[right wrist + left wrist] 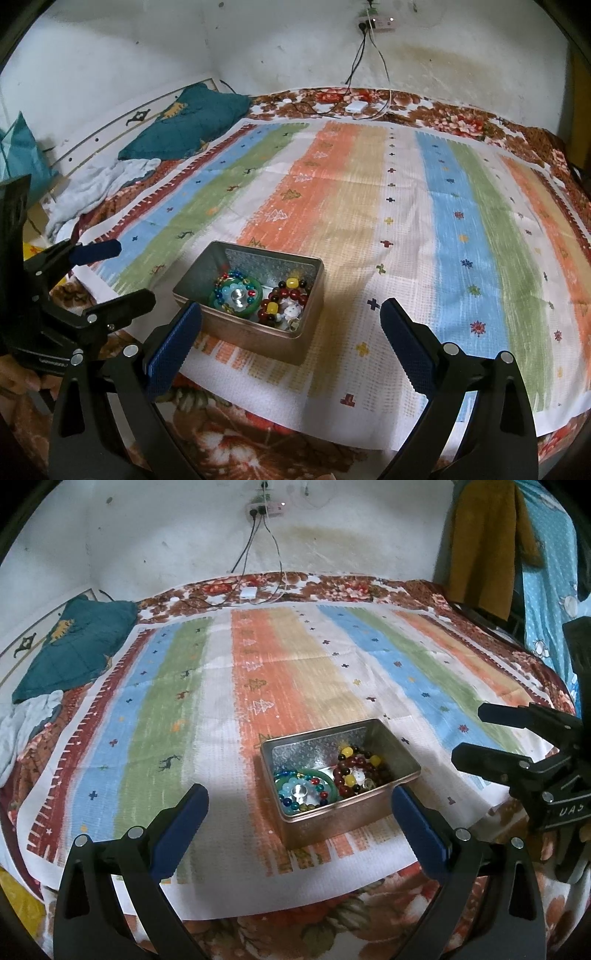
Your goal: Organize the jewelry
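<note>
A metal tin box [397, 747] [258, 341] stands on the striped cloth near its front edge. Inside lie a green bangle with blue and coloured beads and a silver piece [304, 790] [236, 293], and a dark red and yellow bead bracelet [356, 771] [284, 302]. My left gripper [299, 797] is open and empty, held just in front of the box. My right gripper [291, 314] is open and empty, also just in front of the box. The right gripper shows at the right of the left wrist view [469, 734], and the left gripper at the left of the right wrist view [129, 273].
The striped cloth [258, 664] [406, 206] covers a floral bedspread [332, 587] [443, 114]. A teal pillow [77, 642] [192, 122] and white clothes [26, 723] [99, 184] lie at the left. A white charger with cables [247, 592] [356, 107] lies by the wall.
</note>
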Tool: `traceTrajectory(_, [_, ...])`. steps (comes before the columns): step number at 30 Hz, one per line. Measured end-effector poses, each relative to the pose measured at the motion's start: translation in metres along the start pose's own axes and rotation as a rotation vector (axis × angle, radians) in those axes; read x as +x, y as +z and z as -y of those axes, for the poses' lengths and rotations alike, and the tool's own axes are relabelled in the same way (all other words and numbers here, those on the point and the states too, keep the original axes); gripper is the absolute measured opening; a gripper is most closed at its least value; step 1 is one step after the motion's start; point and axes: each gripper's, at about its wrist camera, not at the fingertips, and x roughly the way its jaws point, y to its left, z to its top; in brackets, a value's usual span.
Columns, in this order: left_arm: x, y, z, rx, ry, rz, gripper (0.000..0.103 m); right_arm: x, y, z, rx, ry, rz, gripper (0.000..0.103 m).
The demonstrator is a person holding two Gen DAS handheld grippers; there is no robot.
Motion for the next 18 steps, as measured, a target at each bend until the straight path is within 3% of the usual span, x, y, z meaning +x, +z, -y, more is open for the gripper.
traceTrajectory(18, [-0.0012,-0.0001,0.0048,0.008,-0.006,0.004,0.097,0.0042,-0.0014,0.0055,0.024,0.019,-0.012,0.098])
